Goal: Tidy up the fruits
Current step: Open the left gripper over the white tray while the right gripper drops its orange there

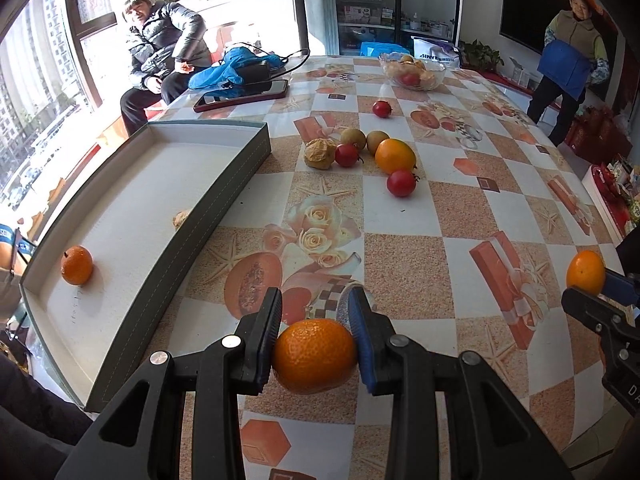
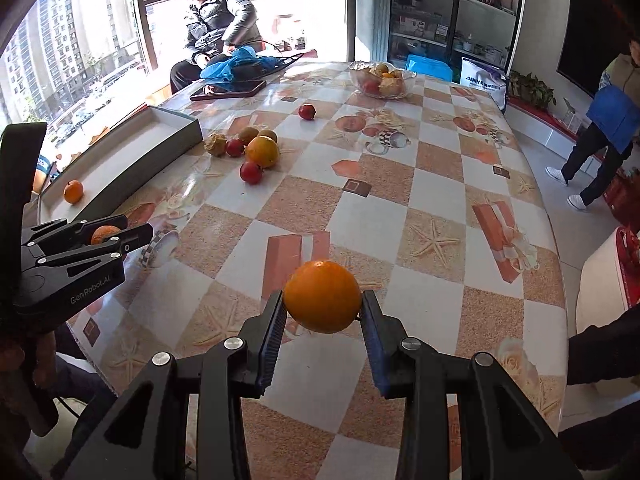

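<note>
My left gripper [image 1: 314, 354] has its jaws clamped on a small mandarin [image 1: 315, 354], one pad against each side, the fruit held just above the bench [image 1: 400, 240]. My right gripper [image 2: 323, 334] is closed on a smooth orange [image 2: 322, 297] in the same way, pinched near the fingertips and lifted off the patterned cloth.

To my left lies a shallow grey box [image 1: 224, 192] with a white floor; one mandarin with a stem [image 1: 77, 265] sits in it near the close end, and a pale lump I cannot identify rests against its inner wall.

Further up the bench a loose cluster waits: a big orange [image 1: 395, 156], two red fruits [image 1: 401, 183] beside it, two brownish ones and a papery husked one [image 1: 319, 153]. A lone red fruit [image 1: 381, 109] lies beyond them, and a glass bowl [image 1: 412, 70] of fruit stands near the far edge, well apart from a phone [image 1: 240, 96].
</note>
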{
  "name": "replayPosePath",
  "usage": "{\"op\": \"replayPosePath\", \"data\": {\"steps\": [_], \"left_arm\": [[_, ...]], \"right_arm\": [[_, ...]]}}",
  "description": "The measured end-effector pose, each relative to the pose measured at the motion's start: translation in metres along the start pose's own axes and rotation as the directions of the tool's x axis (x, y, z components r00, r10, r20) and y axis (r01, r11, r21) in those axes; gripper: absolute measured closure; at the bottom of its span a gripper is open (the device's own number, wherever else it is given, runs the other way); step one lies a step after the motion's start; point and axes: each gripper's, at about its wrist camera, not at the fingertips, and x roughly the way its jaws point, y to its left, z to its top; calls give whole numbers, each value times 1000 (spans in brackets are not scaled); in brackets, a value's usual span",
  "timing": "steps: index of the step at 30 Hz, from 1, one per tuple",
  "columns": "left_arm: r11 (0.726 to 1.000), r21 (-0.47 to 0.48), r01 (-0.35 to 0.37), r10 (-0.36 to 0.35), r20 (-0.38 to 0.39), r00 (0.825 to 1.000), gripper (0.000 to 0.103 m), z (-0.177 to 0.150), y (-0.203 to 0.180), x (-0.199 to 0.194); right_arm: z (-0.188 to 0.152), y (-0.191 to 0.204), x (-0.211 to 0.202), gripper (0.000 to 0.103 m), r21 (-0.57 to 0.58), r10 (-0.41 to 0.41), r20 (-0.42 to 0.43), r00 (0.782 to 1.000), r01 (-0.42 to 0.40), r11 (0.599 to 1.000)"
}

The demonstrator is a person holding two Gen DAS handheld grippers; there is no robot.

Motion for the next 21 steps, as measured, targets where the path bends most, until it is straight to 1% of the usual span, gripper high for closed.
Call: {"op": "replayPosePath", "data": {"steps": [2, 11, 21], "left_arm": [[1000, -1, -4, 4, 4, 1000, 66, 0, 2, -1], [1000, 6, -12, 12, 3, 1000, 66, 1, 3, 1], [1000, 7, -16, 16, -17, 1000, 66, 4, 9, 7]], "right_arm": [[2, 3, 2, 64, -5, 4, -12, 1000, -4, 1000], [11, 9, 8, 64, -32, -28, -34, 999, 27, 999], [17, 14, 17, 64, -49, -36, -62, 997, 33, 998]]}}
